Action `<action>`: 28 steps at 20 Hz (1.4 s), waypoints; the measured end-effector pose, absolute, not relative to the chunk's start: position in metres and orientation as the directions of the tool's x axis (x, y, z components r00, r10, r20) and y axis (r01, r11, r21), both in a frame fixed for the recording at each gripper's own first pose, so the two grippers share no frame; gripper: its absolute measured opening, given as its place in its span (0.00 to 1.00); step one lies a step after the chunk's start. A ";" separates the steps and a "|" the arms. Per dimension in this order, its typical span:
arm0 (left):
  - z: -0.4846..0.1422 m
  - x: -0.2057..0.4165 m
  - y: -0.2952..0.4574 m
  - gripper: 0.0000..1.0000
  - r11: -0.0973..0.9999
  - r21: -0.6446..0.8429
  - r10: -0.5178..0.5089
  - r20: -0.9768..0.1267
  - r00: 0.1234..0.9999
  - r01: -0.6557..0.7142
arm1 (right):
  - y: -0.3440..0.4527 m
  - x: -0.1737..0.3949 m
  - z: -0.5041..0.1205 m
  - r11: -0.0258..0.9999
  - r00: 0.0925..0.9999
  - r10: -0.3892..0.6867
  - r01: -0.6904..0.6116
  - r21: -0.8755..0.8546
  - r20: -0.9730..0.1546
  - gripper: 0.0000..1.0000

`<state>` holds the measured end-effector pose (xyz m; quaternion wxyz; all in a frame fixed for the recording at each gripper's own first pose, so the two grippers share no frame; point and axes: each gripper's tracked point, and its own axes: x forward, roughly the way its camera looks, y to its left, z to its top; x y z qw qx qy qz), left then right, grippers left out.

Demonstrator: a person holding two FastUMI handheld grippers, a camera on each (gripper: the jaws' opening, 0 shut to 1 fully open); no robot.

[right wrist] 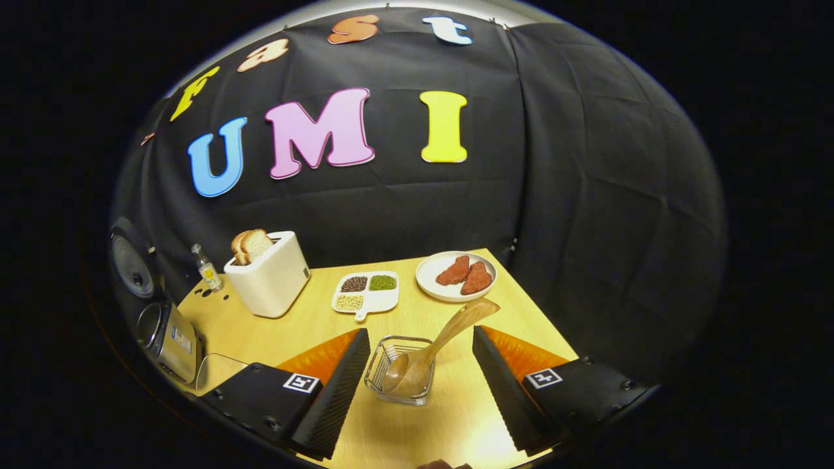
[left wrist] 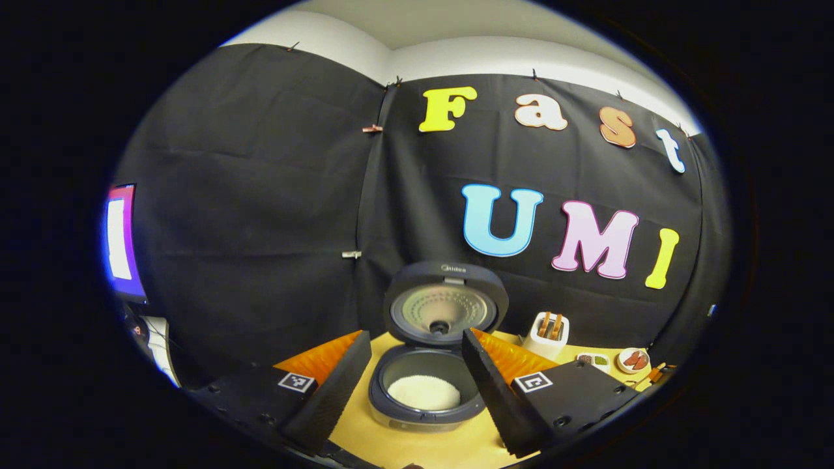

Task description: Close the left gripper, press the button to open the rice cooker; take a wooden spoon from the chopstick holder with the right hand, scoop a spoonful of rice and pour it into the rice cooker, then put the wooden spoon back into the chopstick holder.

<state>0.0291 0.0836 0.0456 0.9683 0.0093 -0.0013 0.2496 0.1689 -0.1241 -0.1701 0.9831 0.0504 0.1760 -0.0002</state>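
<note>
I am holding my right gripper (right wrist: pixel 417 384) spread wide, fingers either side of the wire holder (right wrist: pixel 399 378) where the wooden spoon (right wrist: pixel 438 348) is leaning, bowl down, handle tilting up to the right. My left gripper (left wrist: pixel 417 384) is also hanging open, facing the rice cooker (left wrist: pixel 430 381), whose lid is standing up with white rice showing in the pot. Judging the spoon either back already or not yet taken, I am keeping clear of the holder's rim. The plate (right wrist: pixel 456 277), dish (right wrist: pixel 365 293) and toaster (right wrist: pixel 267 273) are sitting behind; bare table (right wrist: pixel 423 430) lies nearer.
</note>
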 end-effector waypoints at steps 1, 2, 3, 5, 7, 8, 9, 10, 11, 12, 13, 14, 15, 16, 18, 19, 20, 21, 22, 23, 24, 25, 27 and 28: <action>0.054 0.037 0.087 0.95 0.879 0.035 0.476 0.021 0.879 -0.476 | -0.118 0.163 -0.161 0.997 0.944 0.034 -0.008 0.083 -0.328 0.99; 0.060 0.044 0.090 0.95 0.881 0.045 0.470 0.027 0.882 -0.471 | -0.111 0.157 -0.153 0.997 0.948 0.052 -0.032 0.067 -0.315 0.99; 0.066 0.052 0.091 0.95 0.890 0.047 0.452 0.033 0.891 -0.453 | -0.105 0.151 -0.146 0.997 0.949 0.066 -0.050 0.059 -0.307 0.99; 0.082 0.069 0.100 0.95 0.898 0.042 0.436 0.055 0.898 -0.438 | -0.086 0.140 -0.135 0.995 0.952 0.098 -0.085 0.057 -0.291 0.99; 0.095 0.087 0.112 0.95 0.906 0.037 0.418 0.076 0.905 -0.422 | -0.072 0.128 -0.130 0.992 0.949 0.120 -0.107 0.059 -0.290 0.99; 0.099 0.099 0.118 0.95 0.909 0.042 0.410 0.080 0.908 -0.414 | -0.064 0.121 -0.127 0.991 0.948 0.133 -0.120 0.065 -0.289 0.99; 0.102 0.111 0.121 0.95 0.915 0.049 0.396 0.082 0.915 -0.401 | -0.060 0.116 -0.124 0.991 0.949 0.134 -0.121 0.063 -0.285 0.99; 0.102 0.125 0.125 0.95 0.921 0.062 0.380 0.076 0.922 -0.385 | -0.057 0.112 -0.123 0.990 0.950 0.138 -0.127 0.056 -0.282 0.99; 0.102 0.139 0.127 0.95 0.926 0.074 0.366 0.075 0.928 -0.371 | -0.055 0.107 -0.122 0.991 0.950 0.135 -0.127 0.046 -0.282 0.99; 0.104 0.152 0.126 0.95 0.933 0.084 0.344 0.084 0.935 -0.350 | -0.053 0.102 -0.123 0.991 0.949 0.133 -0.127 0.039 -0.286 0.99; 0.106 0.164 0.125 0.95 0.938 0.092 0.327 0.090 0.941 -0.335 | -0.053 0.097 -0.124 0.992 0.948 0.126 -0.120 0.038 -0.294 0.98; 0.106 0.178 0.126 0.95 0.943 0.099 0.309 0.099 0.946 -0.319 | -0.051 0.092 -0.127 0.992 0.944 0.127 -0.119 0.044 -0.304 0.99; 0.108 0.191 0.127 0.95 0.945 0.107 0.299 0.103 0.949 -0.309 | -0.048 0.086 -0.129 0.992 0.940 0.126 -0.116 0.051 -0.318 0.99; 0.107 0.204 0.129 0.95 0.948 0.113 0.287 0.107 0.952 -0.298 | -0.045 0.081 -0.131 0.992 0.935 0.128 -0.117 0.053 -0.331 0.99; 0.106 0.225 0.135 0.95 0.950 0.117 0.278 0.105 0.955 -0.290 | -0.040 0.074 -0.134 0.992 0.930 0.128 -0.120 0.045 -0.344 0.99; 0.103 0.234 0.137 0.94 0.951 0.118 0.276 0.096 0.956 -0.287 | -0.037 0.071 -0.135 0.991 0.928 0.131 -0.124 0.043 -0.348 0.99; 0.097 0.244 0.138 0.94 0.952 0.123 0.273 0.071 0.959 -0.280 | -0.032 0.068 -0.136 0.990 0.926 0.140 -0.133 0.044 -0.351 0.99; 0.088 0.248 0.140 0.94 0.950 0.134 0.281 0.034 0.959 -0.283 | -0.030 0.067 -0.136 0.989 0.924 0.145 -0.138 0.045 -0.354 0.99; 0.078 0.249 0.144 0.94 0.946 0.137 0.297 -0.011 0.955 -0.292 | -0.027 0.066 -0.137 0.988 0.921 0.154 -0.146 0.050 -0.357 0.99; 0.081 0.244 0.143 0.96 0.946 0.128 0.300 0.005 0.954 -0.299 | -0.027 0.066 -0.137 0.987 0.920 0.160 -0.151 0.054 -0.357 0.99; 0.076 0.242 0.140 0.99 0.947 0.118 0.304 -0.027 0.952 -0.299 | -0.025 0.067 -0.137 0.986 0.919 0.166 -0.156 0.058 -0.358 0.99; 0.074 0.234 0.138 0.98 0.947 0.108 0.309 -0.046 0.950 -0.303 | -0.025 0.067 -0.136 0.985 0.919 0.171 -0.159 0.063 -0.356 0.99; 0.059 0.224 0.133 0.99 0.947 0.101 0.314 -0.113 0.943 -0.304 | -0.023 0.071 -0.137 0.982 0.916 0.190 -0.174 0.077 -0.355 0.99; 0.049 0.211 0.128 0.99 0.946 0.094 0.321 -0.152 0.935 -0.310 | -0.022 0.073 -0.138 0.980 0.913 0.197 -0.182 0.076 -0.356 0.99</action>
